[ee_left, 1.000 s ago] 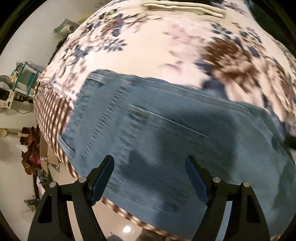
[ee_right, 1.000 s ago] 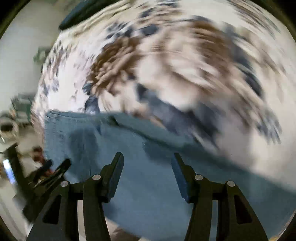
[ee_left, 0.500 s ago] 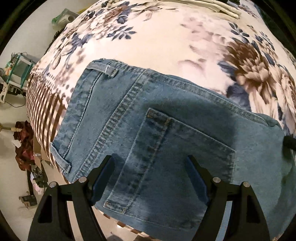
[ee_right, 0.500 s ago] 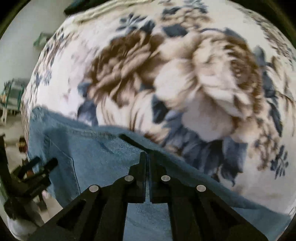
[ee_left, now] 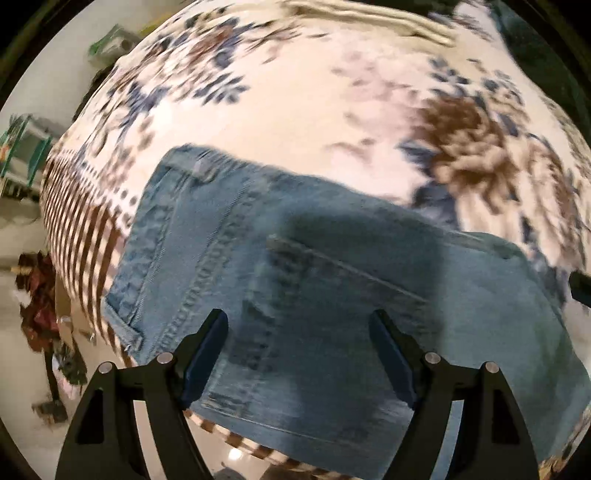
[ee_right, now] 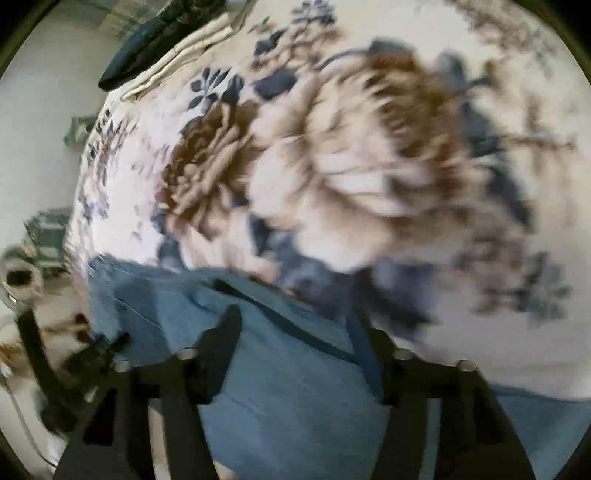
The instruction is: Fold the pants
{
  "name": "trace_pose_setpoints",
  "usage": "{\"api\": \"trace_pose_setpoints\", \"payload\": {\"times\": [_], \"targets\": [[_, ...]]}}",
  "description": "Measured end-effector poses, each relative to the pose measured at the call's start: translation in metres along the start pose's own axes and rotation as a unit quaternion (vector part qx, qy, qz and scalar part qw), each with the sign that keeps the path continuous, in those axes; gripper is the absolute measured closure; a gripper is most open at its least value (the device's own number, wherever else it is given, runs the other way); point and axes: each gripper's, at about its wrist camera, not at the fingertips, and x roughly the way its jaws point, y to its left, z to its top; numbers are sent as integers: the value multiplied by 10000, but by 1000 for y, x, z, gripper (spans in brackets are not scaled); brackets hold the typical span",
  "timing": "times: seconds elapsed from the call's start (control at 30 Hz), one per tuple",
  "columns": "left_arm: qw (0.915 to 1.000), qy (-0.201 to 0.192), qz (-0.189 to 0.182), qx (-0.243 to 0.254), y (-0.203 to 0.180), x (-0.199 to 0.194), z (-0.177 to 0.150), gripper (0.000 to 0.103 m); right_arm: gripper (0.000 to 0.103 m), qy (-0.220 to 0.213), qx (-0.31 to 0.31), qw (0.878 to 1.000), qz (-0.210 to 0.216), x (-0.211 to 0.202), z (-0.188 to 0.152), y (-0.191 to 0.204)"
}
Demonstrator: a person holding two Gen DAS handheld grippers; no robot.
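Blue denim pants [ee_left: 332, 295] lie flat on a flower-printed bedspread [ee_left: 314, 110], waistband and back pocket toward the bed's left edge. My left gripper [ee_left: 299, 343] hovers above the pocket area, pointing down, its jaws wide apart and empty. In the right wrist view the same pants [ee_right: 280, 369] fill the lower part, with a dark fold line running across them. My right gripper [ee_right: 295, 336] hangs over that fold; its jaws are opening and nothing sits pressed between them. The picture there is blurred by motion. The left gripper [ee_right: 92, 354] shows as a dark shape at the lower left.
Folded cream cloth [ee_left: 369, 18] and a dark item [ee_right: 147, 44] lie at the far end of the bed. The checked edge of the bedspread [ee_left: 77, 229] drops to a pale floor [ee_left: 22, 332] with clutter on the left.
The right gripper was shut over the pants' fold half a second ago and now stands apart. It also shifted sideways. The left gripper stays wide and has hardly moved.
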Motion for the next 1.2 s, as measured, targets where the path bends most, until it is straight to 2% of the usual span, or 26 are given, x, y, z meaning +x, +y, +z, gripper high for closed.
{"api": "trace_pose_setpoints", "payload": {"times": [0.13,0.17,0.2,0.23,0.4,0.6,0.7,0.77,0.83,0.87,0.9,0.93,0.97,1.0,1.1,1.2], "targets": [[9998,-21,-130,163,-24,-3,0,26,41,461,-729,9937,-716,15,-24,-1],[9997,-8,-130,206,-30,-3,1,26,56,518,-912,9902,-922,23,-30,0],[9996,5,-142,258,-37,-1,1,26,92,560,-984,9884,-1014,28,-34,-1],[9994,4,-142,302,-42,-1,1,26,98,546,-1016,9874,-1085,32,-37,-2],[9979,2,-118,632,-70,4,3,26,101,-47,-710,9909,-1139,21,-45,-9],[9940,-93,-15,1088,-106,9,6,26,102,-524,-523,9870,-1428,10,-45,-10],[9936,-107,0,1126,-112,10,7,26,102,-559,-326,9880,-1400,12,-37,-13],[9936,-98,18,1126,-111,12,7,26,102,-335,-212,9909,-1288,23,-27,-18],[9936,-80,55,1124,-110,13,4,26,100,-90,126,9952,-965,37,-7,-23],[9936,-45,63,1128,-109,15,3,26,90,-147,286,9966,-758,32,-2,-30],[9937,1,52,1123,-106,16,1,26,67,-200,453,9966,-656,24,-2,-39],[9938,27,31,1114,-102,15,-1,26,56,-280,594,9966,-504,15,-5,-46],[9939,44,17,1101,-101,13,-6,26,38,-481,788,9950,-380,-3,-12,-58],[9940,72,-13,1095,-101,9,-13,26,33,-657,934,9928,-349,-18,-22,-68],[9935,121,-136,1127,-101,-1,-32,26,32,-955,1571,9820,-438,-55,-66,-108],[9910,208,-321,1281,-115,-12,-58,26,29,-1209,2711,9542,-375,-83,-145,-164]]}}
